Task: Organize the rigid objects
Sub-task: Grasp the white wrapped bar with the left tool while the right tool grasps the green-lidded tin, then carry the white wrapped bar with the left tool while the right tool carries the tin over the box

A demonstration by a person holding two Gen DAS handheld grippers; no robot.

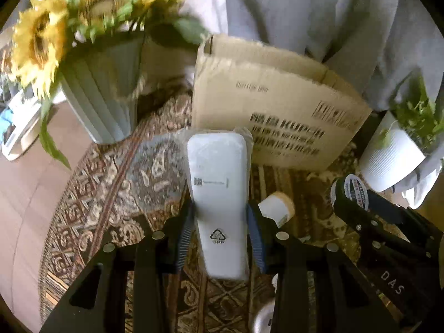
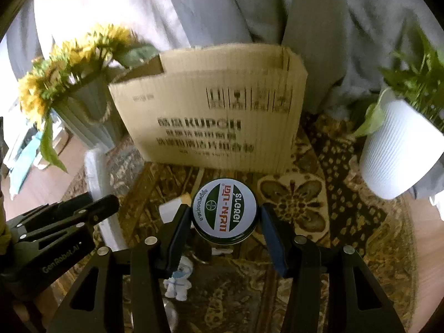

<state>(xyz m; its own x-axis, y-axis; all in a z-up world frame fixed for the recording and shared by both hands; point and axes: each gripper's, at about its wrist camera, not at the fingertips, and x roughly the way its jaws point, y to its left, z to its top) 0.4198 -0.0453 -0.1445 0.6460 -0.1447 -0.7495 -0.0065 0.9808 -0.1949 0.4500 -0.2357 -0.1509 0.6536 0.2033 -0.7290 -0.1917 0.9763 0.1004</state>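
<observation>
At the centre of the left wrist view, the left gripper (image 1: 219,216) has its fingers (image 1: 184,230) closed on a white plastic-wrapped packet (image 1: 219,191), which stands upright between the blue pads above the patterned cloth (image 1: 111,188) covering the round surface. Just right of it lies a small roll with a tan end (image 1: 277,208), and at the right edge the right gripper (image 1: 369,222) appears, carrying a round tin (image 1: 355,191). In the right wrist view that round tin (image 2: 224,211), its white and green lid facing the camera, is clamped in the right gripper (image 2: 224,222) at centre frame, both fingers (image 2: 273,236) pressed to its sides. A cardboard box (image 2: 211,116) stands open behind it in the upper middle, with a sunflower vase (image 2: 83,105) at upper left and a white ribbed plant pot (image 2: 396,147) at right. A small white figurine (image 2: 179,280) lies on the cloth at lower centre, beneath the fingers.
</observation>
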